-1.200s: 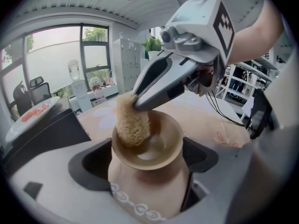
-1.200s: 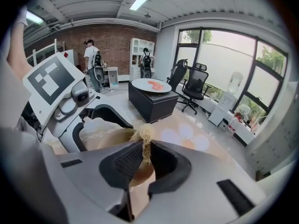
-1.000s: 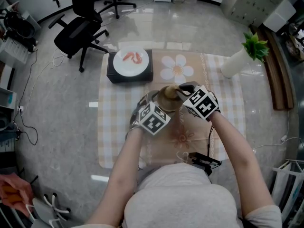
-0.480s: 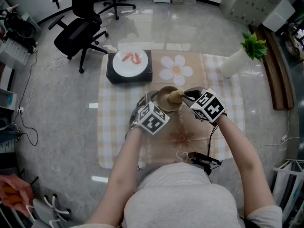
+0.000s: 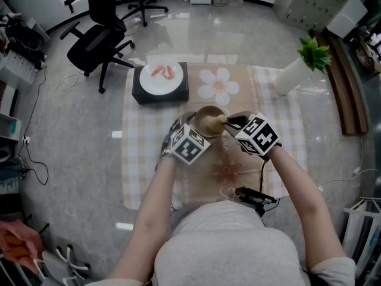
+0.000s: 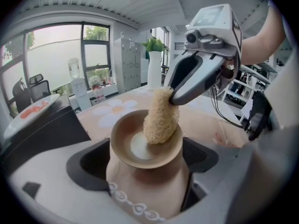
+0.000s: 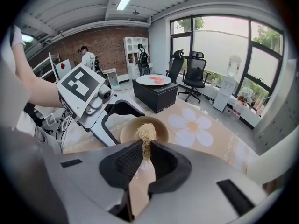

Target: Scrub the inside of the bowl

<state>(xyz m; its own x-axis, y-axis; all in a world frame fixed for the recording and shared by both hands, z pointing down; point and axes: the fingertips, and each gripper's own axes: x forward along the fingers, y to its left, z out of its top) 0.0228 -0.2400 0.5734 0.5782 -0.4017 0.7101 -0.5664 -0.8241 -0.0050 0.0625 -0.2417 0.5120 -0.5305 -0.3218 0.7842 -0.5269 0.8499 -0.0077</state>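
Left gripper (image 5: 186, 130) clasps a tan round bowl (image 6: 122, 149); right gripper (image 5: 228, 121) pinches a beige fibrous loofah sponge (image 6: 161, 116) inside it.

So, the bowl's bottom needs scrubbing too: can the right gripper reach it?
Probably yes: the right gripper has its loofah inside the bowl, held by the left gripper; nothing blocks it.

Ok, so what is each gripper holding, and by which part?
The left gripper clamps the bowl by its outer wall, below the rim. The right gripper pinches the loofah scrubber by its upper end; the lower end sits inside the bowl.
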